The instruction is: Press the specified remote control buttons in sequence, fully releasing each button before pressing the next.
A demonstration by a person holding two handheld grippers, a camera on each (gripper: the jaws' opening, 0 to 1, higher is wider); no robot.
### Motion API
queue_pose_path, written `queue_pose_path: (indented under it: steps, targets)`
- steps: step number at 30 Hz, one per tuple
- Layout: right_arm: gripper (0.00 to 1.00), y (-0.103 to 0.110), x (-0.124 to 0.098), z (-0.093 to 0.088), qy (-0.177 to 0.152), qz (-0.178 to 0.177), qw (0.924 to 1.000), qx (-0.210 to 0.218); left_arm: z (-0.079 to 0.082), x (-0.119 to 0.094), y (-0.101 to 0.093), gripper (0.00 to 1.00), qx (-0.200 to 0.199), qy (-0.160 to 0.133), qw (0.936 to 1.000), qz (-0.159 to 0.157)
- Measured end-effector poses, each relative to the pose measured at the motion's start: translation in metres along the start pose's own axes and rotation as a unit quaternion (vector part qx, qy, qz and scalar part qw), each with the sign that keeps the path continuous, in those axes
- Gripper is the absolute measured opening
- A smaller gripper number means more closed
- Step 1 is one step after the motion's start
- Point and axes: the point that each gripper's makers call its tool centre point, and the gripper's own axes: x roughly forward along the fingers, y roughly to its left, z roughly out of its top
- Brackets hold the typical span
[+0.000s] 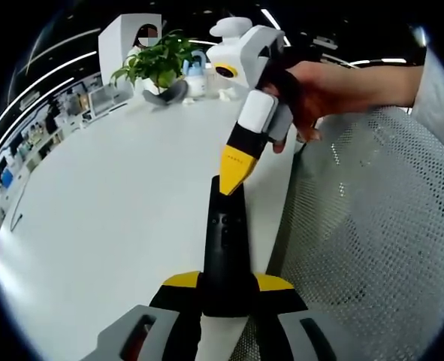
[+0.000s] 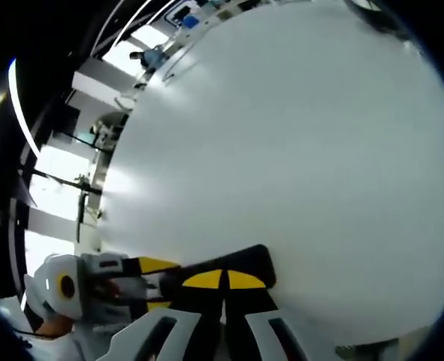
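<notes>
Here the black remote (image 1: 226,252) lies lengthwise between the left gripper's (image 1: 226,289) yellow-tipped jaws, which are clamped on its near end at about 6 o'clock in the left gripper view. Its far end points toward 12 o'clock over the white table (image 1: 109,226). The right gripper (image 1: 235,169) comes down from 1 o'clock, held by a hand (image 1: 319,90), its jaws drawn together to a single yellow point that touches the remote's far end. In the right gripper view, that gripper's (image 2: 223,280) yellow tips sit pressed together at 6 o'clock against the remote (image 2: 244,263), with the left gripper (image 2: 143,274) entering from 8 o'clock. A potted plant (image 1: 161,64) stands at 11 o'clock on the far table edge. A mesh chair (image 1: 372,226) sits at 3 o'clock, just beside the table.
</notes>
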Motion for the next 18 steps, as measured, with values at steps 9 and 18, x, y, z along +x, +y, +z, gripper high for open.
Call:
queue_pose_path:
  steps: [9, 18]
  targets:
    - [0.00, -0.0011, -0.0004, 0.0007, 0.004, 0.008, 0.9997, 0.024, 0.0001, 0.0000, -0.0002, 0.25, 0.001, -0.001, 1.0000, -0.001]
    - [0.00, 0.0009, -0.0006, 0.0004, 0.007, 0.012, 0.9994, 0.030, 0.0002, 0.0000, -0.0004, 0.25, 0.004, -0.001, 1.0000, -0.001]
